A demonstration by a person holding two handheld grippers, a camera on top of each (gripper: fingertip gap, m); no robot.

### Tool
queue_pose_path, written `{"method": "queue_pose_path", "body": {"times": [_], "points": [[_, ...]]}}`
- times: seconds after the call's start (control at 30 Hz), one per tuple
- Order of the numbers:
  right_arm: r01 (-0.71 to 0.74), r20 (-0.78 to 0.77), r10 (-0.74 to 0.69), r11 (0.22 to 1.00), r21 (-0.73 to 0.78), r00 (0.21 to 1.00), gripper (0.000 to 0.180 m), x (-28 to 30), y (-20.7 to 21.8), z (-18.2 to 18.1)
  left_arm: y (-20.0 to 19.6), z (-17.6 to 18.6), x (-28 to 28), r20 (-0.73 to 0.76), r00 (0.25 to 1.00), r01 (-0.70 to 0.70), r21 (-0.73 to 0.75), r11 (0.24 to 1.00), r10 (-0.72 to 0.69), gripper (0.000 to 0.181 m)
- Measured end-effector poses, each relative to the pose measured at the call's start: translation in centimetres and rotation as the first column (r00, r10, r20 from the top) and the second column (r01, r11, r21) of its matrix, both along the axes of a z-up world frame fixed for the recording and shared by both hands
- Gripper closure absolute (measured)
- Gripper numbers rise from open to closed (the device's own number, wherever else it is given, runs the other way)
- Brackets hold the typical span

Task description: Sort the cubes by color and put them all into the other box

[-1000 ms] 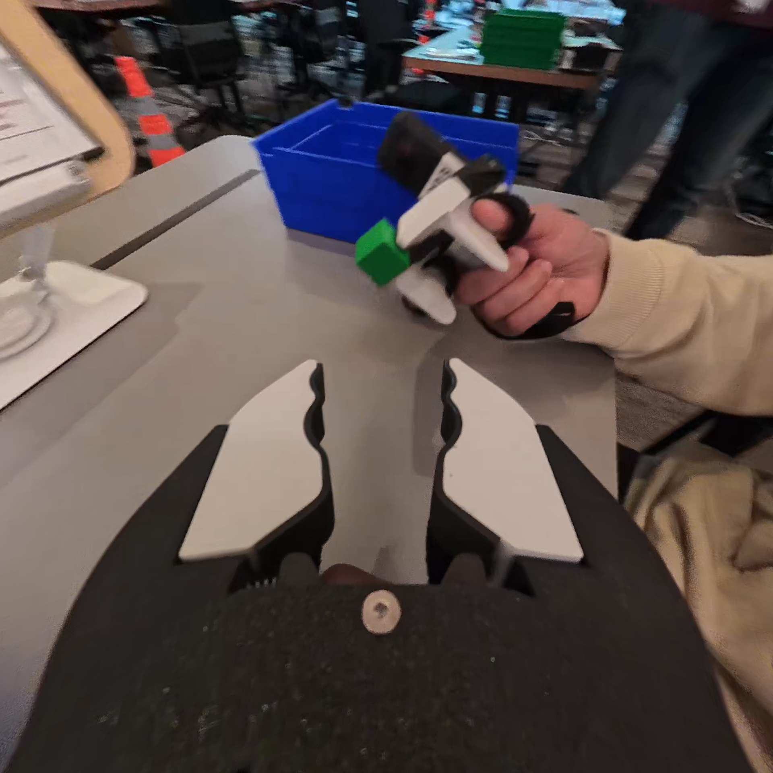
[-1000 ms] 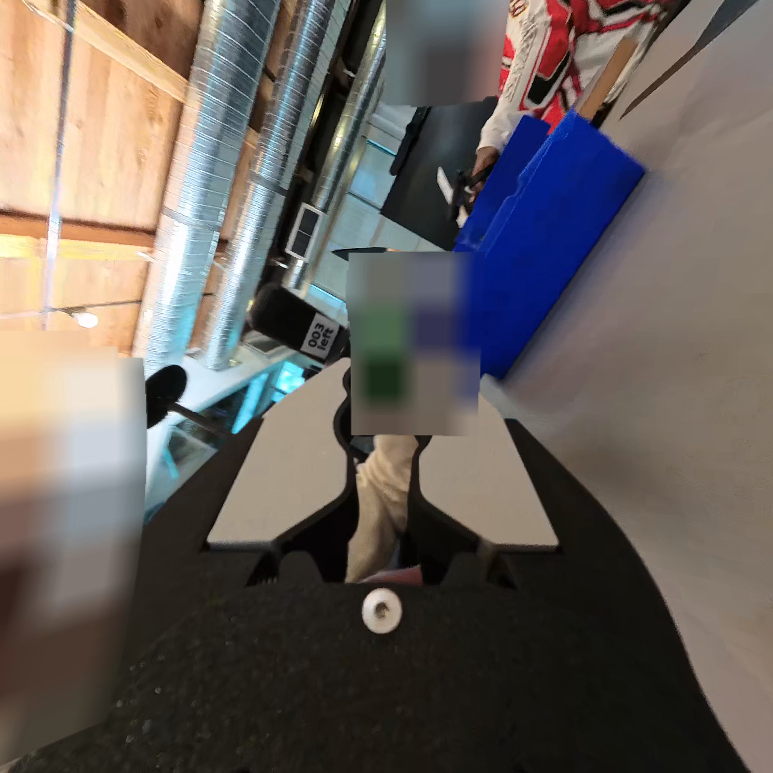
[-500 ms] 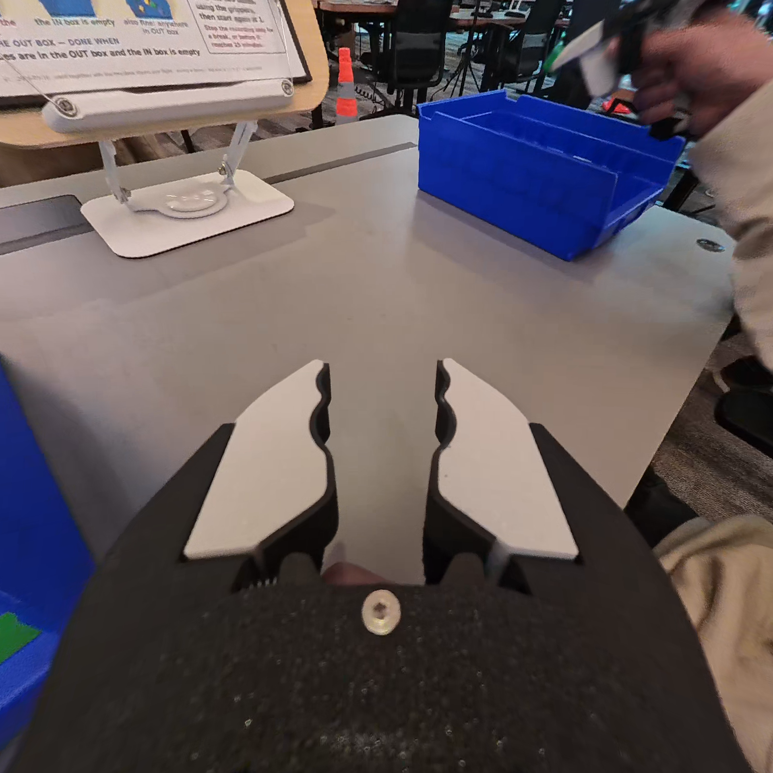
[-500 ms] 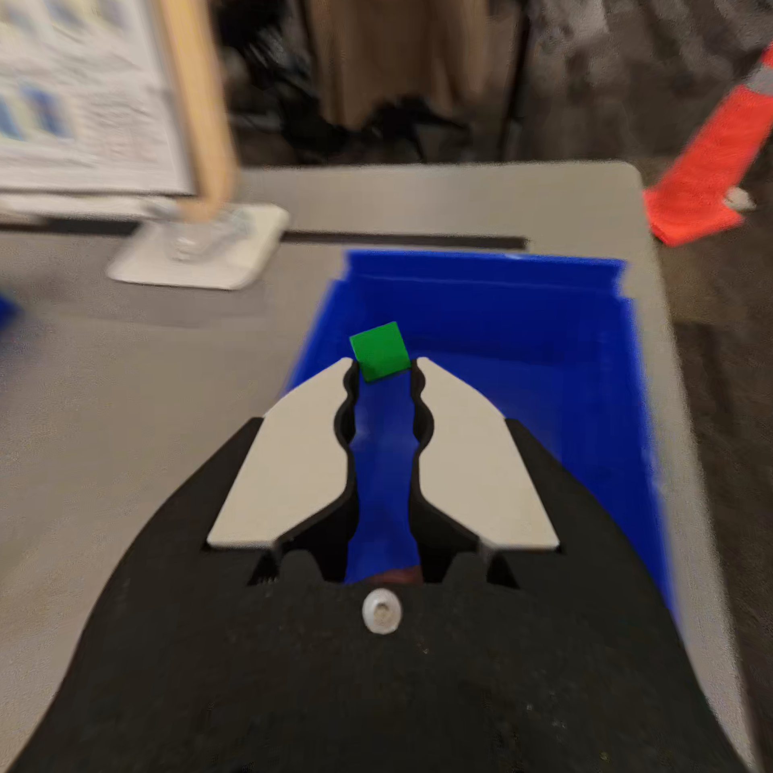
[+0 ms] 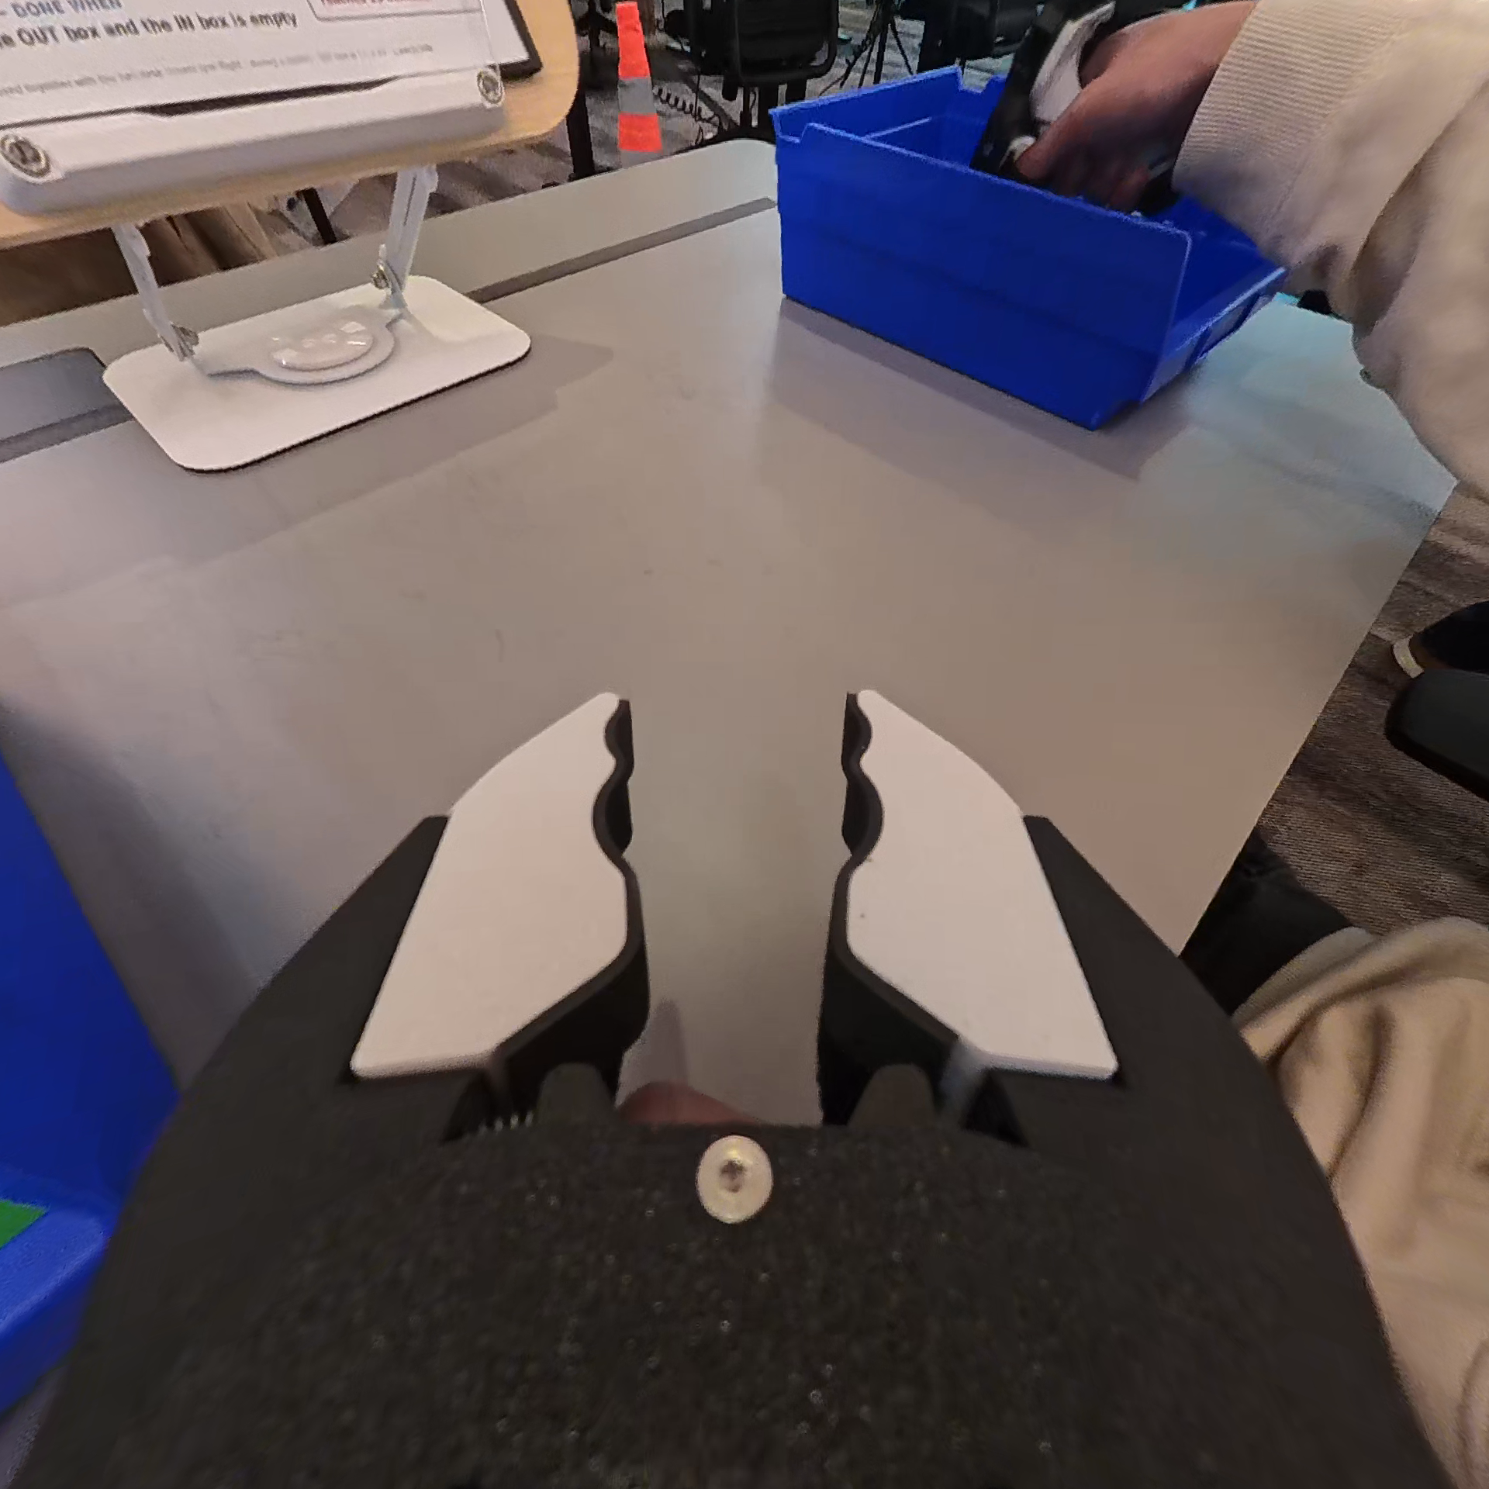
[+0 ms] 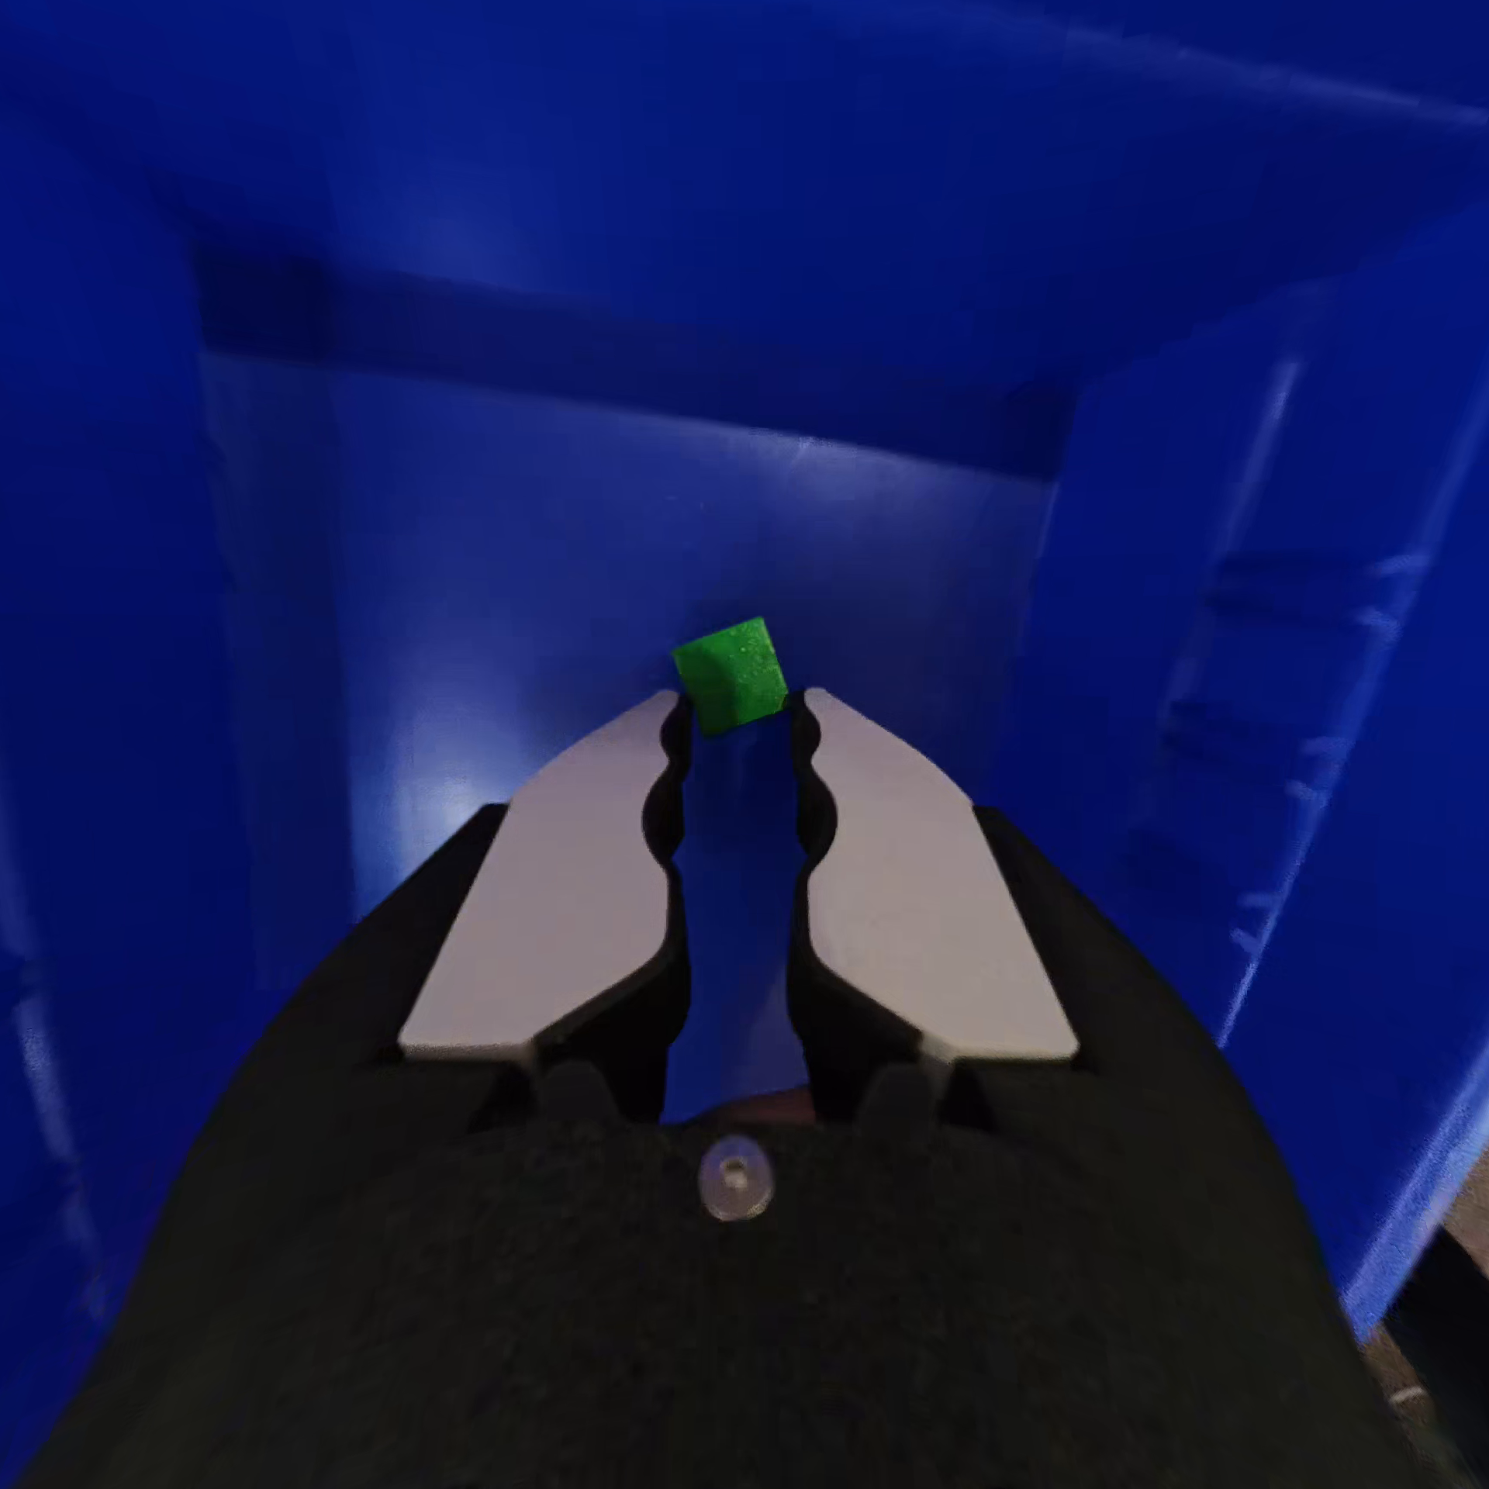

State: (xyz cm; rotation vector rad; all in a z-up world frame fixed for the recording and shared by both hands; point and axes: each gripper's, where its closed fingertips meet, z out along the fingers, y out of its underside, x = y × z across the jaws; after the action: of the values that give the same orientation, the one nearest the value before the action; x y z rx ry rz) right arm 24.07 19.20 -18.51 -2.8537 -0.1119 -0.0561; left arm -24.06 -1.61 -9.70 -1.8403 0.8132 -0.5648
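My right gripper [image 6: 737,699] is shut on a green cube [image 6: 731,675] held at its fingertips, low inside a blue box [image 6: 1257,725] with bare blue floor around it. In the left wrist view that box [image 5: 991,274] stands at the table's far right, and the right gripper [image 5: 1019,121] reaches down into it, held by a hand in a cream sleeve. My left gripper [image 5: 735,709] is open and empty above the grey table [image 5: 644,516]. A second blue box [image 5: 48,1007] shows at the left edge, with a green patch [image 5: 16,1245] inside it.
A white stand with a printed board [image 5: 314,354] sits at the table's far left. An orange cone [image 5: 635,89] and chairs stand on the floor beyond. The table's right edge [image 5: 1321,725] drops to carpet. A cream garment [image 5: 1386,1128] lies at the lower right. Across from one pair of fingers to the other is roughly 55 cm.
My right gripper has carried the green cube from above the table down into the far blue box. My left gripper has swung left, then held nearly still and open.
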Motion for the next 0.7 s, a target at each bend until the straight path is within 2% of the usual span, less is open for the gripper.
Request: {"method": "queue_pose_path", "body": {"times": [0.1,0.17,0.23,0.3,0.37,0.43,0.47,0.5,0.57,0.7], "points": [[-0.012,0.001,0.012,0.996,0.085,1.000,0.144,-0.4,-0.6,1.8,0.4,-0.6,-0.6,0.000,1.000,-0.029,-0.037,0.999,0.029,0.131],[-0.046,-0.005,0.049,0.962,0.269,0.999,0.142,-2.1,-1.3,5.8,0.7,-0.8,-1.0,0.002,0.999,-0.050,-0.054,0.997,0.051,0.131],[-0.075,-0.039,0.109,0.862,0.502,0.993,0.140,-5.7,-3.3,10.6,1.0,-1.0,-1.4,0.003,0.998,-0.068,-0.065,0.996,0.068,0.131],[-0.098,-0.153,0.276,0.718,0.689,0.949,0.140,-12.4,-7.2,14.1,1.1,-1.1,-1.5,0.003,0.998,-0.069,-0.075,0.995,0.069,0.131],[-0.067,-0.323,0.513,0.604,0.794,0.795,0.140,-20.8,-12.7,15.6,1.2,-1.2,-1.5,0.001,0.997,-0.073,-0.077,0.994,0.074,0.131],[-0.004,-0.474,0.643,0.595,0.803,0.602,0.141,-27.4,-17.6,14.9,1.3,-1.3,-1.4,-0.008,0.997,-0.075,-0.078,0.994,0.074,0.131],[0.008,-0.528,0.665,0.618,0.786,0.528,0.140,-30.1,-19.4,13.8,1.2,-1.3,-1.3,-0.009,0.997,-0.072,-0.079,0.994,0.072,0.131],[-0.026,-0.558,0.672,0.650,0.760,0.487,0.137,-32.4,-20.8,12.0,1.2,-1.4,-1.2,-0.010,0.998,-0.068,-0.081,0.994,0.067,0.131],[-0.102,-0.547,0.676,0.670,0.735,0.493,0.136,-35.1,-22.3,9.3,1.1,-1.5,-1.1,-0.023,0.998,-0.064,-0.089,0.994,0.062,0.131],[-0.195,-0.465,0.715,0.631,0.751,0.521,0.138,-36.5,-22.9,8.3,0.7,-0.6,-3.2,-0.122,0.990,-0.073,-0.065,0.995,0.065,0.131]]}}
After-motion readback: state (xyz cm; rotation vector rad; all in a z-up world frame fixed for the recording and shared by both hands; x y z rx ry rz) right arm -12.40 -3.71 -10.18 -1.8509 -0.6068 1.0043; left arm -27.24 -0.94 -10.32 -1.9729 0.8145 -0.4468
